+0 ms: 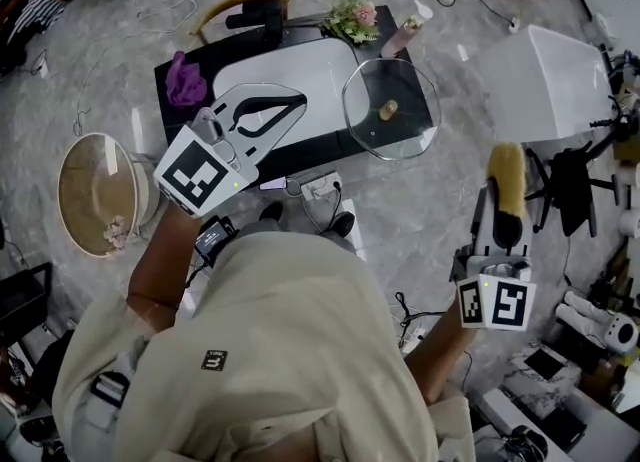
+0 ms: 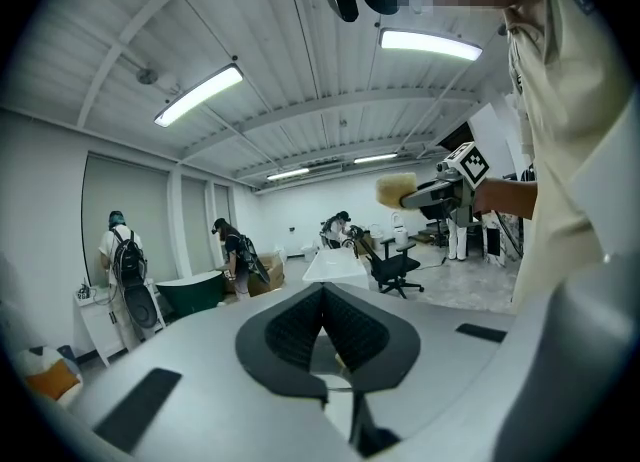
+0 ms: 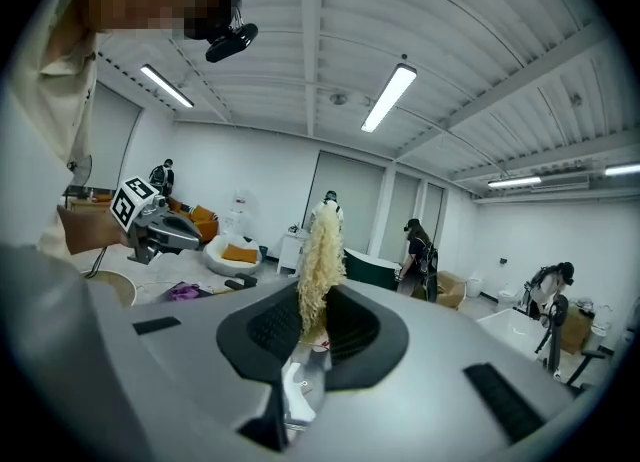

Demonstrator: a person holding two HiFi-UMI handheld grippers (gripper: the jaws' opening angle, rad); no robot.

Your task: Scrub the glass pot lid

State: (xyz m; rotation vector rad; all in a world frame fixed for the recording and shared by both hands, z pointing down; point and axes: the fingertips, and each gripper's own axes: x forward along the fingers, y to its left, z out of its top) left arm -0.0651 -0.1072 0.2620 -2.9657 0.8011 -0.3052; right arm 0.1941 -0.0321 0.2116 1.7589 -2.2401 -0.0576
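The glass pot lid (image 1: 392, 110), clear with a small brass knob, lies on the right end of the black table (image 1: 170, 75), partly over a white basin (image 1: 310, 75). My left gripper (image 1: 298, 103) hovers above the basin, left of the lid. Its jaws are shut with nothing between them, as the left gripper view (image 2: 322, 298) also shows. My right gripper (image 1: 507, 222) is off the table's right side, shut on a fluffy yellow scrubber (image 1: 507, 176). The scrubber (image 3: 318, 255) stands up between its jaws (image 3: 312, 302). Neither gripper touches the lid.
A purple cloth (image 1: 185, 80), flowers (image 1: 352, 18) and a bottle (image 1: 403, 34) sit on the table. A round wicker basket (image 1: 95, 193) stands to the left, a white table (image 1: 560, 80) and office chair (image 1: 572, 185) to the right. Cables and a power strip (image 1: 318, 188) lie on the floor.
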